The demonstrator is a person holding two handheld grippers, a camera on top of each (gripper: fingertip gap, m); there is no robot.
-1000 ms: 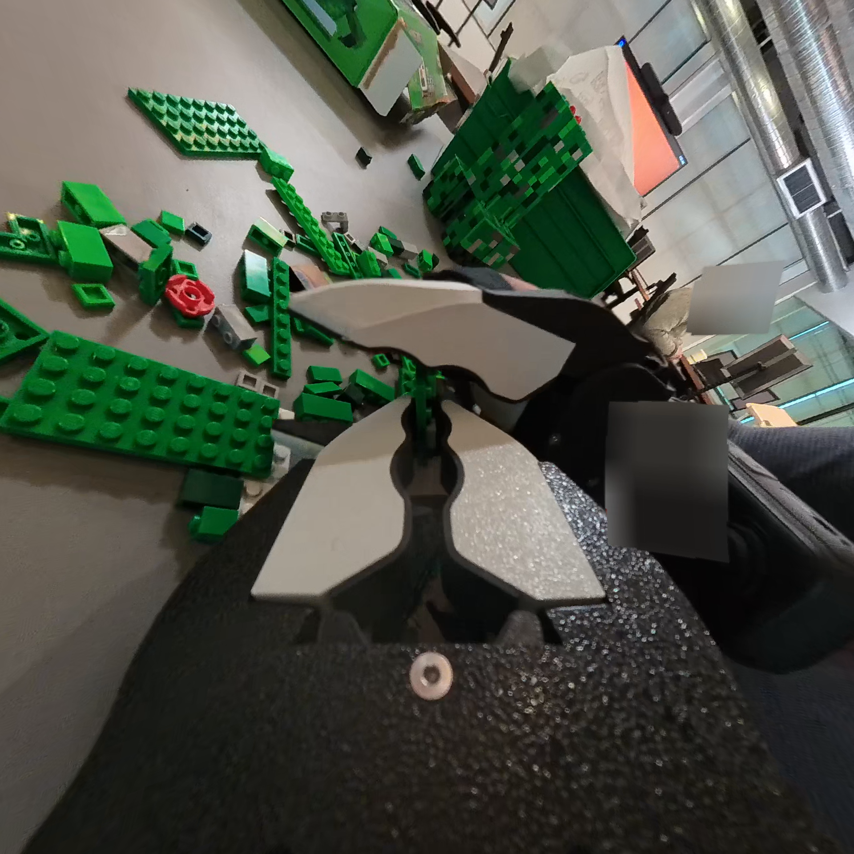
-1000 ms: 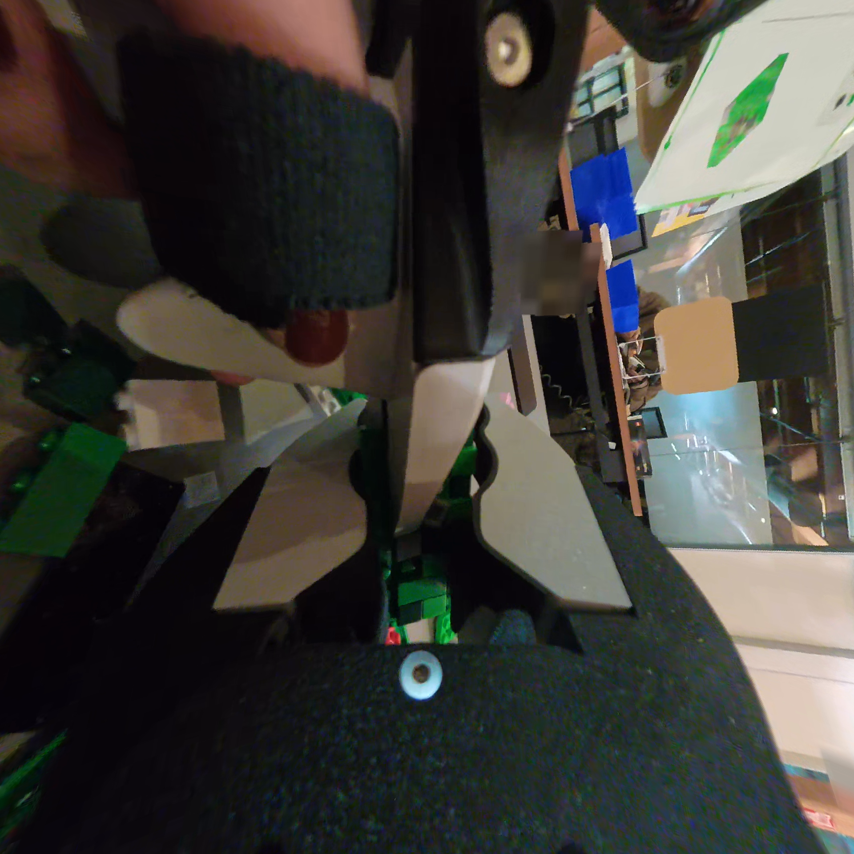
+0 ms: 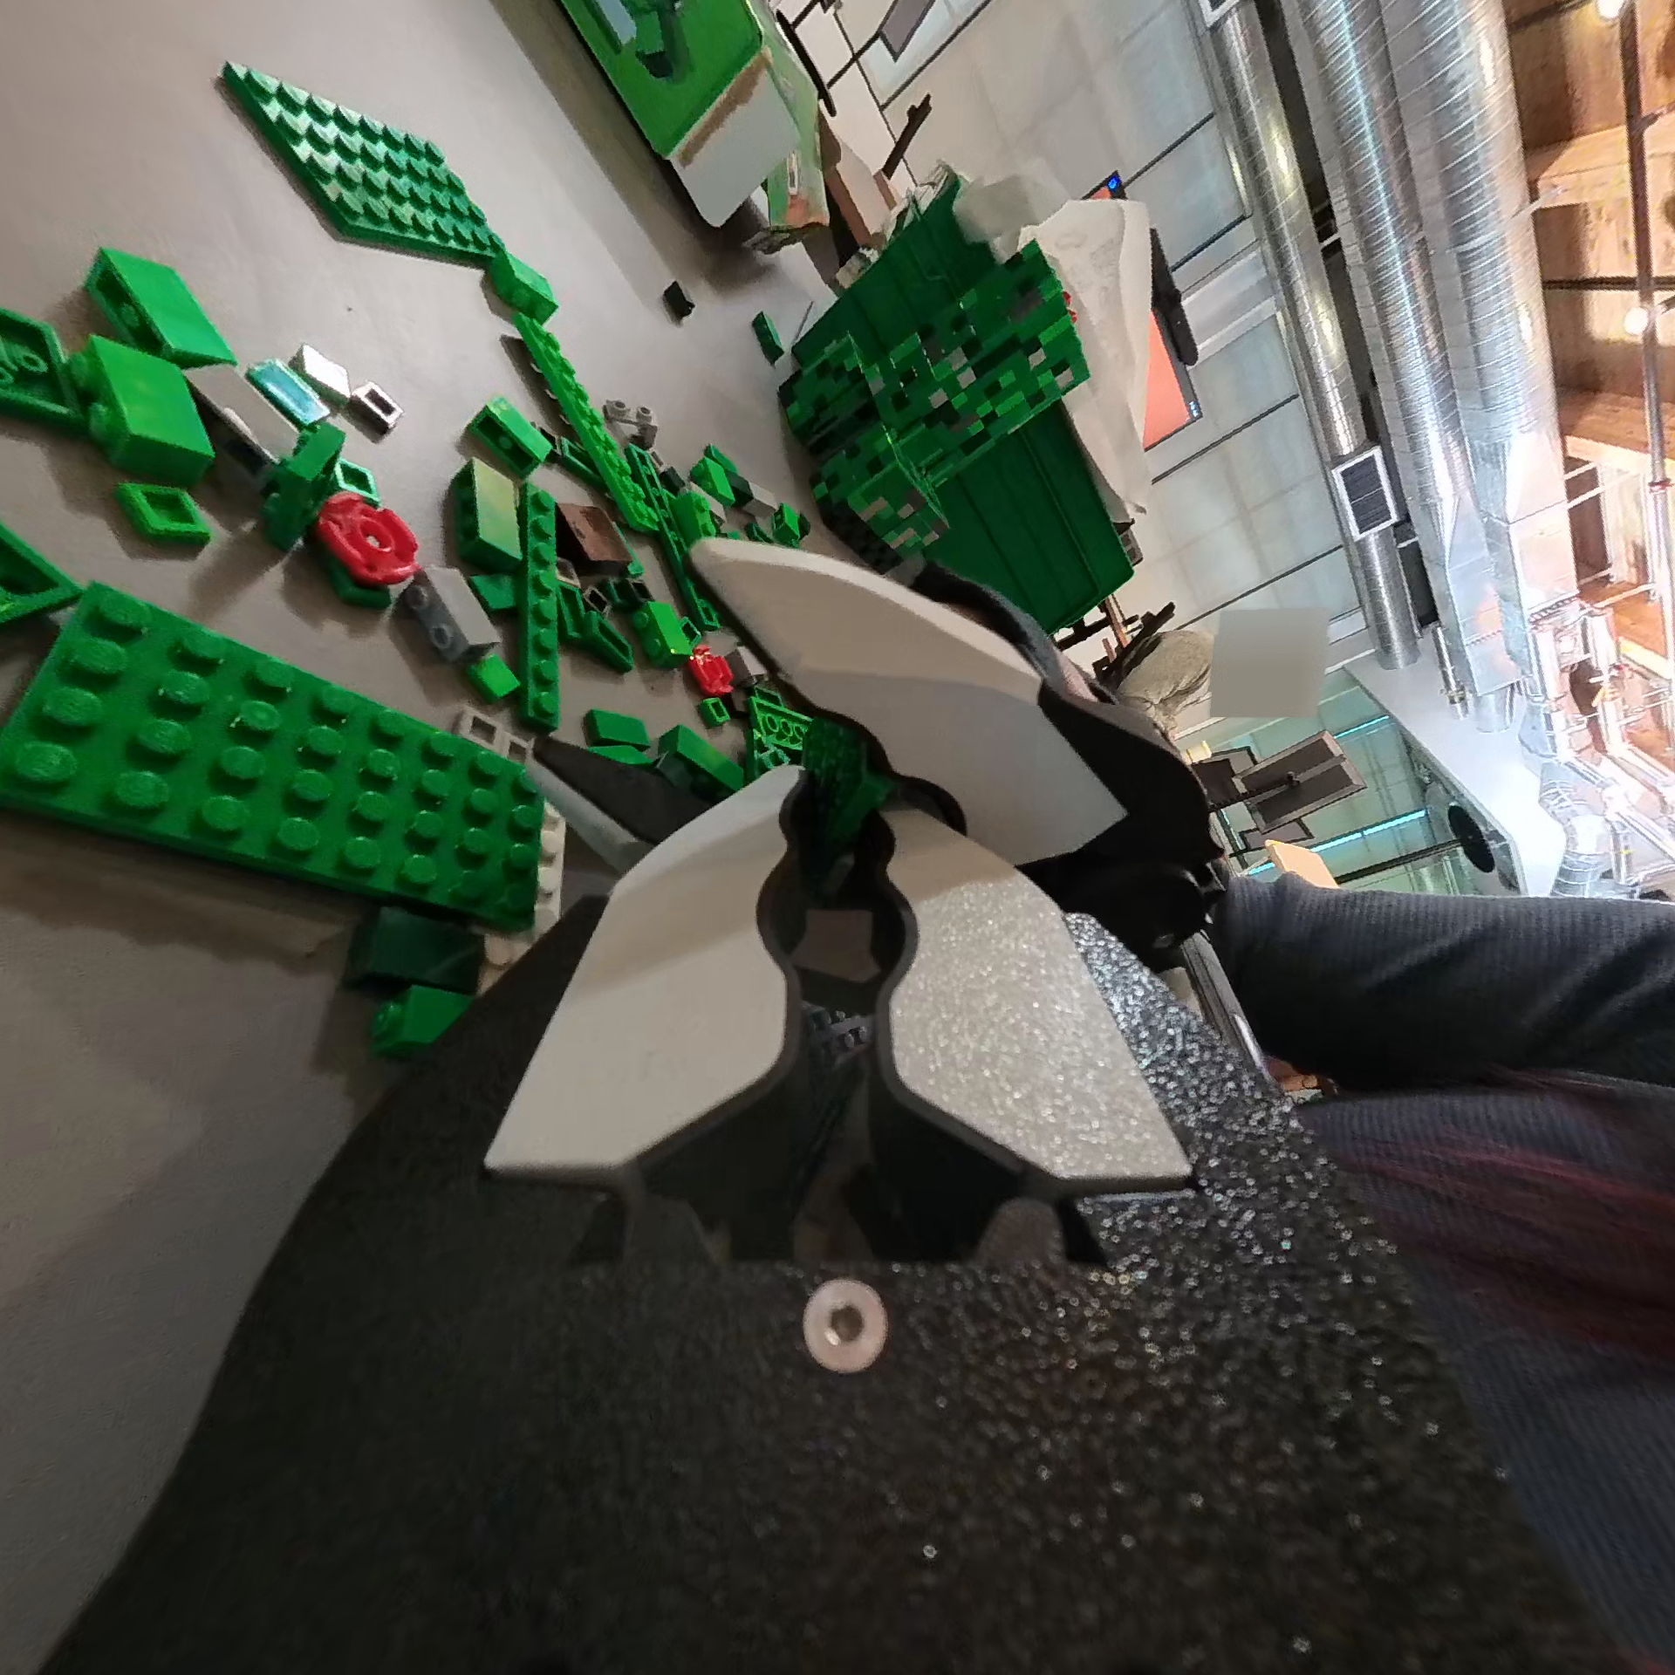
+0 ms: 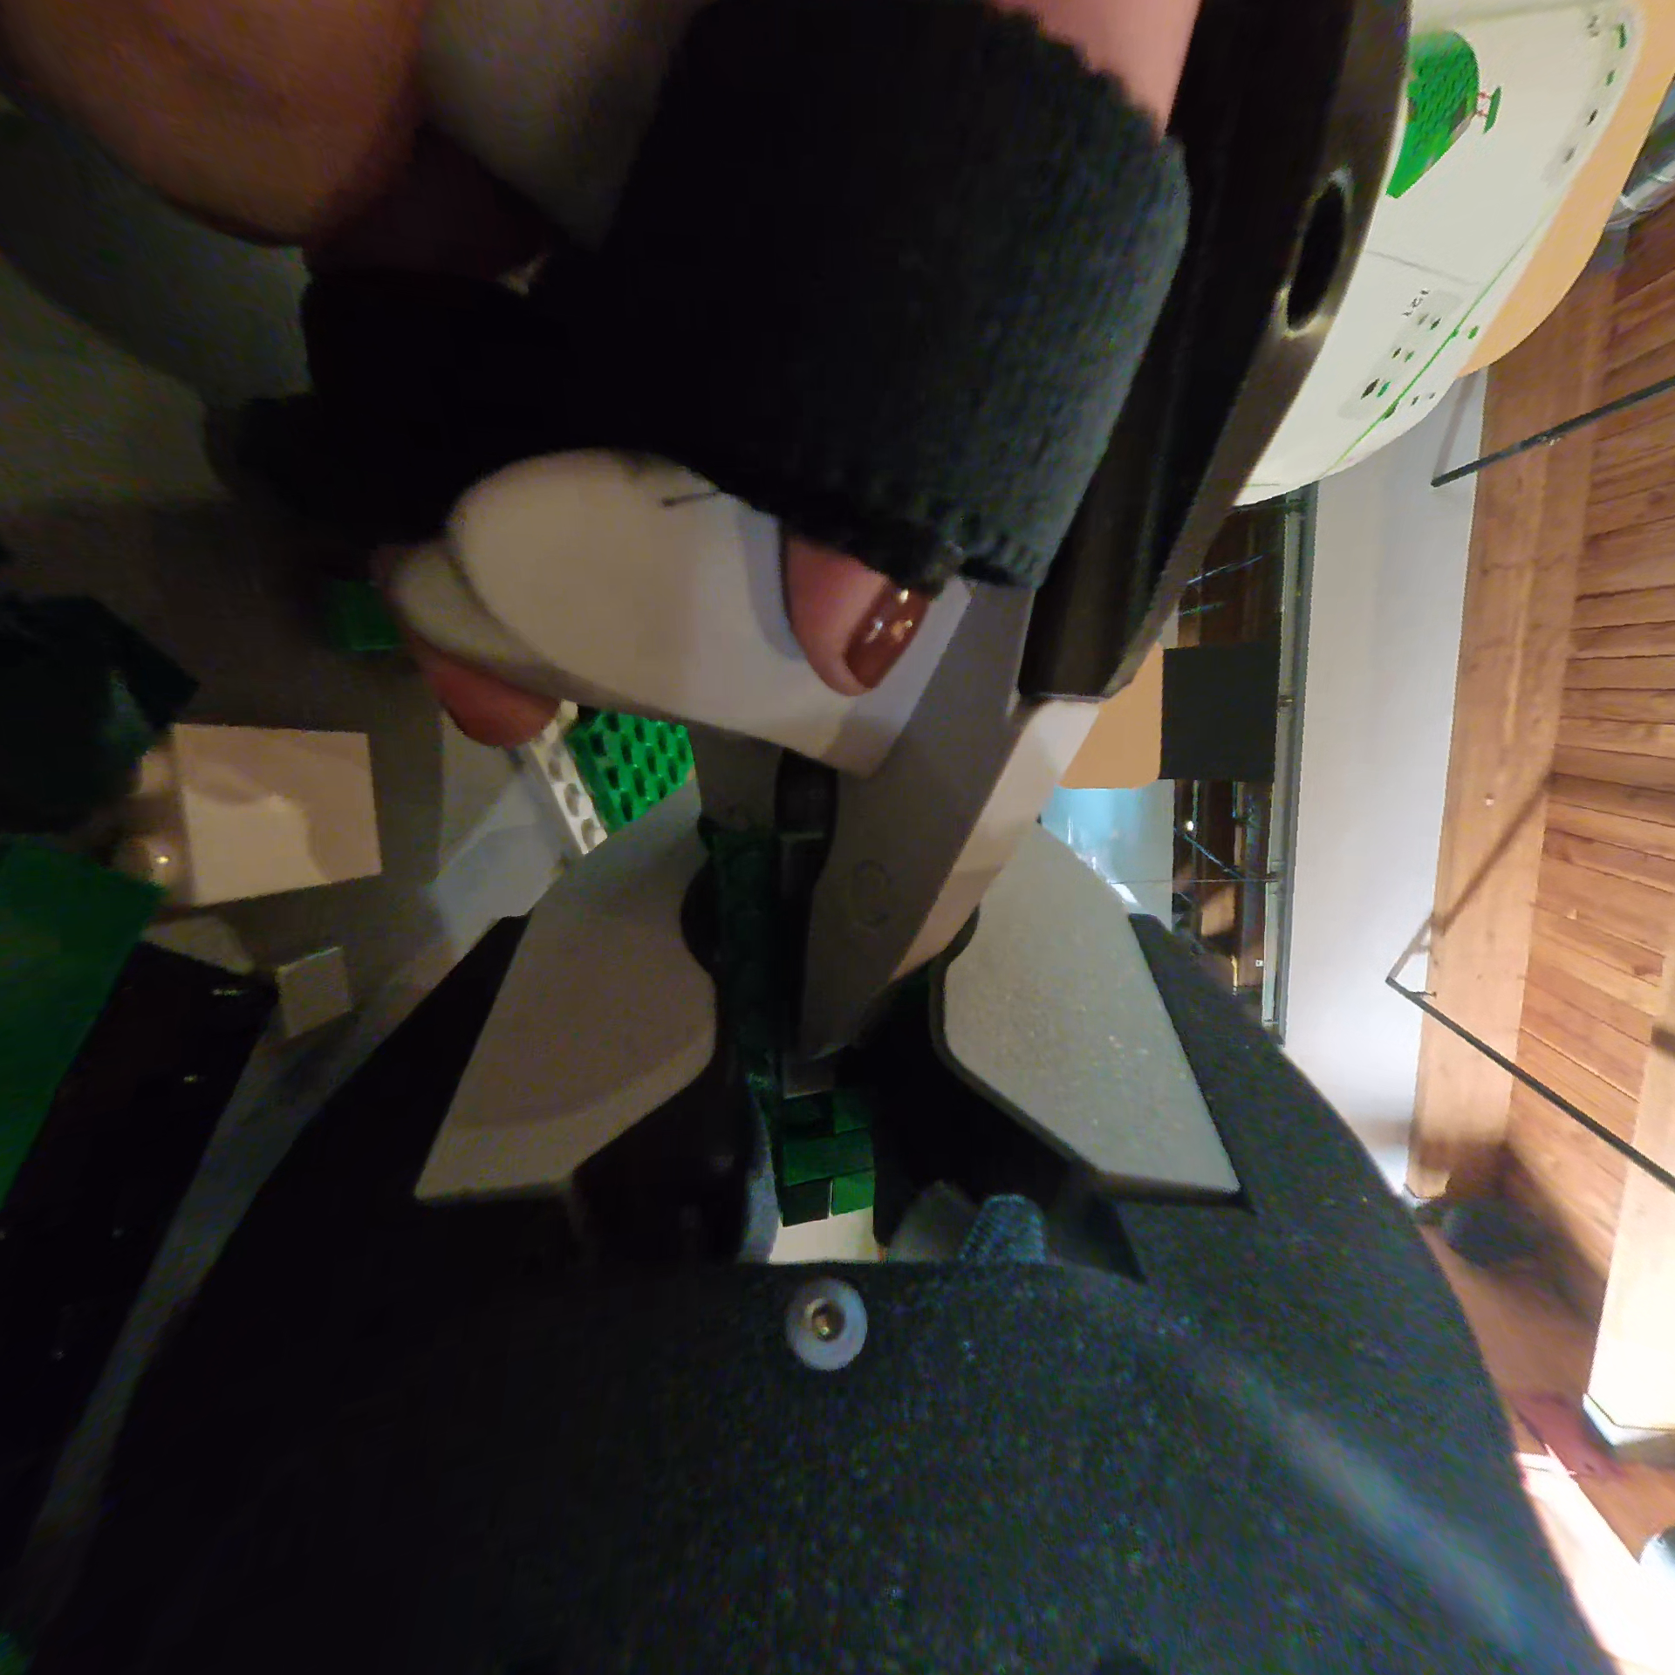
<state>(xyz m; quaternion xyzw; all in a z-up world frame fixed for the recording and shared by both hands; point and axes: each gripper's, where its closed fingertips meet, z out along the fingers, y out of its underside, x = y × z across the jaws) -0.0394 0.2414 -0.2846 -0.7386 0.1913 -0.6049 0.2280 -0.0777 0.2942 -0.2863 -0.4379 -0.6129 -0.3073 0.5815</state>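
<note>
My left gripper (image 3: 843, 807) fingers (image 3: 662, 988) matt grey plastic, body rough speckled black, glossy green plastic plate (image 3: 245, 752), matt grey table (image 3: 118, 1042), knitted black cloth glove (image 4: 816, 299), ribbed shiny metal duct (image 3: 1414, 272), wood planks (image 4: 1613, 634).

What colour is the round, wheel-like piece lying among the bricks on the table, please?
Red; the round piece shows best in the left wrist view.

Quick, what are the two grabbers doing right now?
Left gripper: shut on a green brick piece.
Right gripper: shut on the same green brick piece.
</note>
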